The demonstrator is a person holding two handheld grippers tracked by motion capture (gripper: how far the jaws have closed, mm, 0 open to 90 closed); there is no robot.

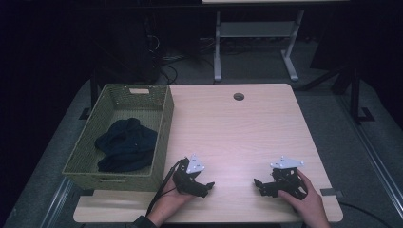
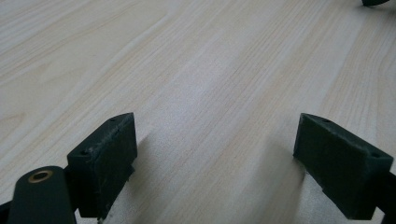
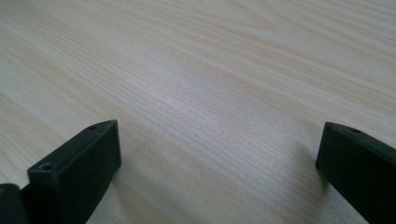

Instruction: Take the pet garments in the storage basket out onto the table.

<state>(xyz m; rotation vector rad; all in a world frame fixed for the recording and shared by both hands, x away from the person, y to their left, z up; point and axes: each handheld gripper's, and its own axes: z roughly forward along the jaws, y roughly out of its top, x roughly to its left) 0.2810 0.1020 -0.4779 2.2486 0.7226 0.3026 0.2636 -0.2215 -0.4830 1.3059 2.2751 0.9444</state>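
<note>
Dark navy clothing lay bunched in the green woven basket, which stood on the left edge of the light wooden table. That much came from the high view; neither gripper view took in the basket or the cloth, each looking low across bare wood grain.

Right of the basket, near its front corner, the left gripper rested on the table in the person's left hand, jaws pointing away from the basket. Farther right, well apart from the basket, the right gripper sat in the right hand, jaws pointing back toward the basket, so the two tools faced each other across a gap of bare table.

The left gripper view showed its jaws spread wide with nothing between them, and a dark shape cut off at the top right corner, too little of it visible to identify. The right gripper view likewise showed its jaws spread wide over bare wood.

From above, both pairs of jaws were small and dark, their spread hard to judge. A round cable hole lay toward the table's far edge, right of the basket. The clothing's folds merged into one dark mass, so how many pieces it held could not be told.
</note>
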